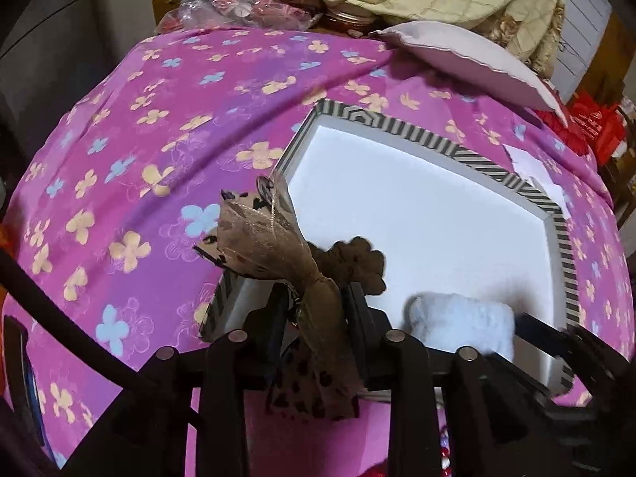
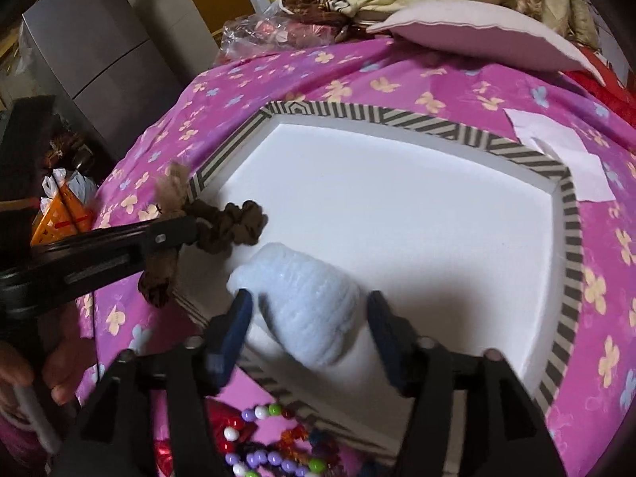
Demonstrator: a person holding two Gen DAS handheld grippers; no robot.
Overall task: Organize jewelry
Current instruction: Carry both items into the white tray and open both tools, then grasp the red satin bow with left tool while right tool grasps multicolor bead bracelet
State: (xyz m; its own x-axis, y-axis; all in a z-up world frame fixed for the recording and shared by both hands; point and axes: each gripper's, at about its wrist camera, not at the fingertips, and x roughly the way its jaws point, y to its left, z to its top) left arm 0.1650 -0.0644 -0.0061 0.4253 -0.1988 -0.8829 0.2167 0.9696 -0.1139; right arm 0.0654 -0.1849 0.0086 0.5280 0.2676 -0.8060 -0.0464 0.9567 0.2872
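A white tray with a striped rim lies on the pink flowered cloth. My left gripper is shut on a brown leopard-print scrunchie with a ribbon bow, held over the tray's near left corner; the scrunchie also shows in the right wrist view. My right gripper is open, its blue fingers on either side of a fluffy pale blue scrunchie that lies in the tray's near part; this one also shows in the left wrist view.
Colourful beads and red pieces lie on the cloth in front of the tray. White paper lies at the tray's far right. A pillow, blanket and plastic bag sit at the back. A fridge stands left.
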